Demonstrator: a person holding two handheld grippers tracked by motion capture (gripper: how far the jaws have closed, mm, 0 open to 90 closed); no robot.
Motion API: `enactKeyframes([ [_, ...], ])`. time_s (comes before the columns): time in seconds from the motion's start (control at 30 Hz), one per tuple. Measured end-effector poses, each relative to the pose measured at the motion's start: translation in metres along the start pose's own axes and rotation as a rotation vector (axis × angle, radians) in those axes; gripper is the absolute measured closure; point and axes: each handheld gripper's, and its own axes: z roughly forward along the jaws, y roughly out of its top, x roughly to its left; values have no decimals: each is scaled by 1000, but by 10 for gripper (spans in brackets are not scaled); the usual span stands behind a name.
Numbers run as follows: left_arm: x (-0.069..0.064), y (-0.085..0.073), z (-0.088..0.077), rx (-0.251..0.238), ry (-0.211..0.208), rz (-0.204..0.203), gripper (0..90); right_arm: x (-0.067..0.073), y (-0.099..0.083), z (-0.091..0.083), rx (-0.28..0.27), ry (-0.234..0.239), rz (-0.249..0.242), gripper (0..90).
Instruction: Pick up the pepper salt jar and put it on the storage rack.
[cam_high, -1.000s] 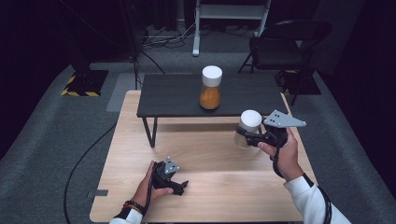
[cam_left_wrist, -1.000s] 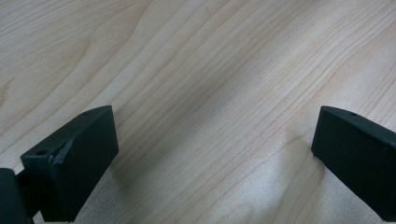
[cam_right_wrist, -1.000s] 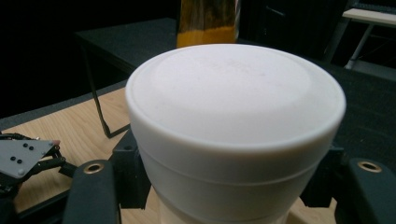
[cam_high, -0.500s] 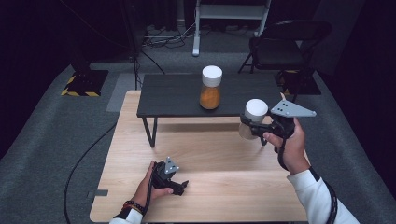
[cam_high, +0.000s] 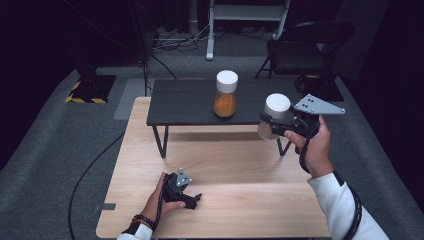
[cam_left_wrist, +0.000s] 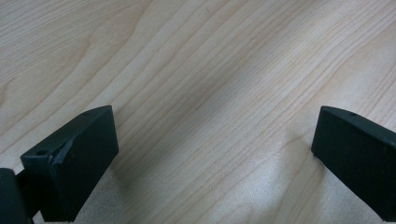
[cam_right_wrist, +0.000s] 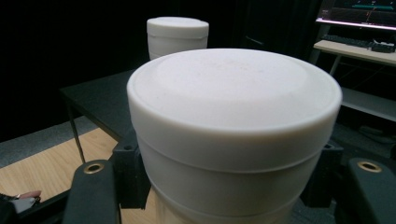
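The right gripper has its jaws clamped on a white-lidded clear jar, held upright in the air just off the right end of the low black shelf-table, lid about level with the shelf top. On that shelf, well apart from the held one, stands a second white-lidded jar with orange filling, with bare black surface on both sides of it. Down on the pale wooden tabletop, near the front edge, the left gripper rests in the left hand, jaws spread wide with nothing between them, just woodgrain. Wide open wood between the two hands. Around the table: grey carpet, a black cable trailing left, a black chair behind right.
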Motion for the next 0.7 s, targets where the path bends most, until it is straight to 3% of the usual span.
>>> enactKeyframes([
  [0.7,0,0,0,1,0,1,4,-9,15,33,-32,-45,7,338],
])
